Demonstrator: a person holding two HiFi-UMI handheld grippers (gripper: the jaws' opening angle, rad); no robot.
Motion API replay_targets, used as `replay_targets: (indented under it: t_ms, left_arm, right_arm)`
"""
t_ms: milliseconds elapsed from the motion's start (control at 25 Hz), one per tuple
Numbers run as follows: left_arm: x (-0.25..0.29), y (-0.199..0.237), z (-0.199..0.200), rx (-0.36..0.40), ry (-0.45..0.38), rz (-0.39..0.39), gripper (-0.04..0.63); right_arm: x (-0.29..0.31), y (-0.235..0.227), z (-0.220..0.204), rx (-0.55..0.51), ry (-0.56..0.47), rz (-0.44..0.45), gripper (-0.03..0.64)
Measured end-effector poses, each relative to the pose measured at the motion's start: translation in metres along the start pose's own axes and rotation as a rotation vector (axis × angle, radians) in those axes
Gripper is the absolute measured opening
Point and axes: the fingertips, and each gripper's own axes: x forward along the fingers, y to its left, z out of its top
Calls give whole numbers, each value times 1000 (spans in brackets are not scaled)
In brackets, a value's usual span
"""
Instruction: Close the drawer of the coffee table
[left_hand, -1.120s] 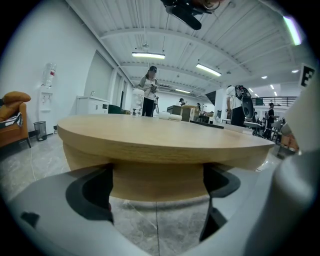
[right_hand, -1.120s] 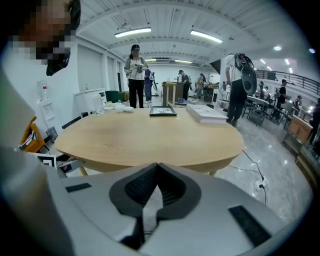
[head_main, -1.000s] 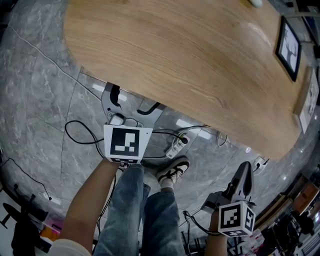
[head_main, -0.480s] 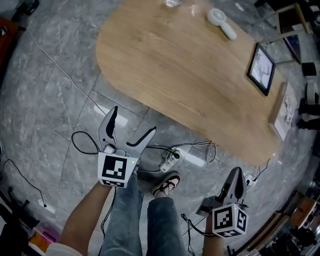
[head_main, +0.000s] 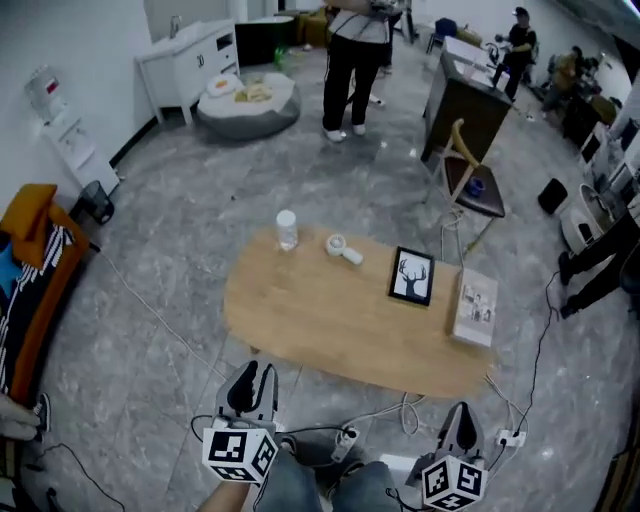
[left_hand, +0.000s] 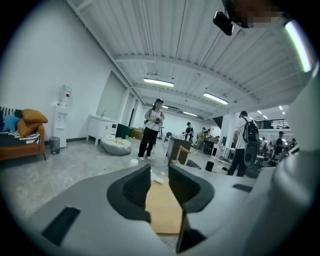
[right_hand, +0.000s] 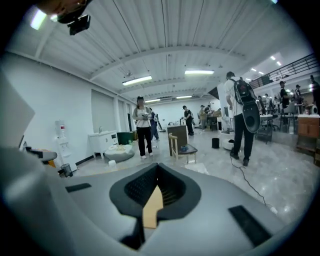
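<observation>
Two grippers sit at the bottom of the head view, both on the near side of the oval wooden coffee table (head_main: 320, 325) and apart from it.

At the far left an orange sofa (head_main: 30, 250) stands against the wall, well away from the table.

The left gripper (head_main: 257, 376) hangs off the table's near left edge, over the grey stone floor (head_main: 150, 250). Its jaws have just been closing and now stand a narrow slot apart with nothing between them. In the left gripper view only the tabletop shows through the slot.

Along the table's far side, a pale bottle (head_main: 287, 229) stands upright and a small white fan (head_main: 343, 249) lies flat just beside it. On the floor at the near side, between the two grippers, lies a white power strip (head_main: 343, 440) with its cables, next to the person's jeans (head_main: 300, 490).

Further right on the tabletop lies a black picture frame (head_main: 412, 276) with a deer drawing, and near the right end a book (head_main: 476, 308), apart from the frame.

The drawer itself does not show from this steep angle, so I cannot tell whether it stands open or shut.

The right gripper (head_main: 460, 412) is off the table's near right end. Its jaws are pressed together at the tips and it holds nothing. Beyond the table on that side stands a wooden chair (head_main: 468, 180).
</observation>
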Motion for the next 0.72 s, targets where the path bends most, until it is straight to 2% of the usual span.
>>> replay_targets:
  t_ms: [80,200,320,400,520,720]
  left_arm:
    - [-26,-23,35,7,-39,8,65]
    - [-57,-56,67,23,-69,-2,13]
    - [-80,-81,84,-24,-54,-17,-3]
    - [-86,-91,96,-35,-48,-30,-4]
    - [-85,-95,109,22,-44,-38,-5]
    - [-77,-103,128,72,-76,-76,-5]
  right_arm:
    - [-21,-7,38,-17,-56,35,0]
    - [-45,-18,78,-20,-128,90,0]
    - [-68,-29,109,5,-194,121,0]
    - [-80,-33,127,15,-223,115,0]
    - [-94,-42,138,13,-232,84,0]
    - [-103,-55,137,9,-223,21,0]
